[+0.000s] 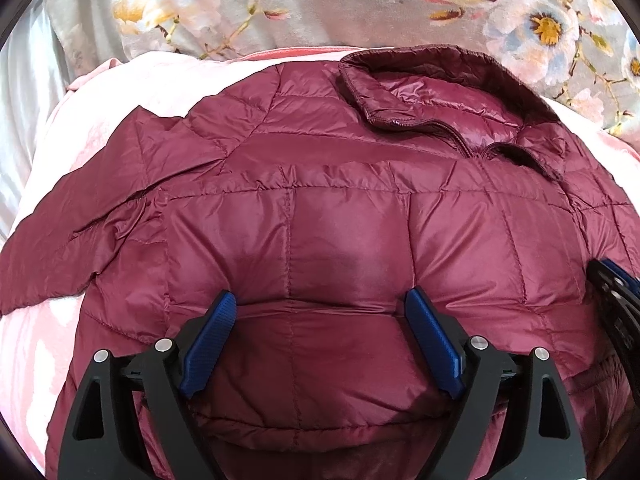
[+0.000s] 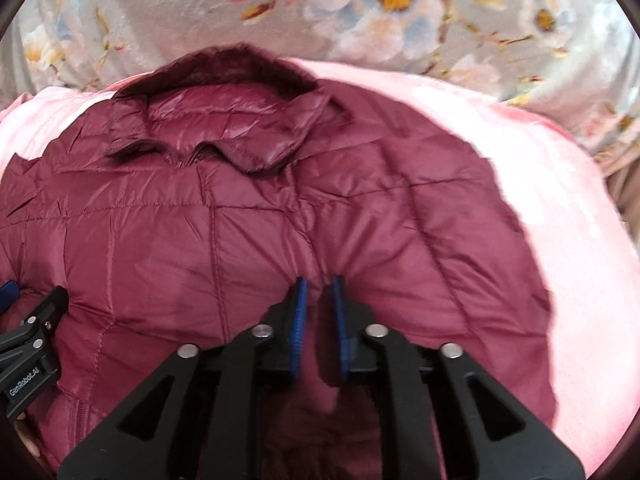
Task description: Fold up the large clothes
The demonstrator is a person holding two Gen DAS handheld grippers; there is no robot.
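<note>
A maroon quilted puffer jacket (image 1: 344,208) lies front-up on a pink blanket, its collar (image 1: 424,80) at the far end and one sleeve (image 1: 80,232) spread to the left. My left gripper (image 1: 320,308) is open, its blue pads resting on the jacket's lower front with fabric between them. In the right wrist view the jacket (image 2: 240,220) fills the middle. My right gripper (image 2: 319,292) is shut on a pinch of the jacket's fabric on its right side. The left gripper (image 2: 28,340) shows at that view's left edge.
The pink blanket (image 2: 560,240) lies under the jacket. A grey floral bedspread (image 1: 320,4) lies beyond the collar. White fabric (image 1: 20,100) shows at the far left. The right gripper's edge (image 1: 616,300) appears at the right of the left wrist view.
</note>
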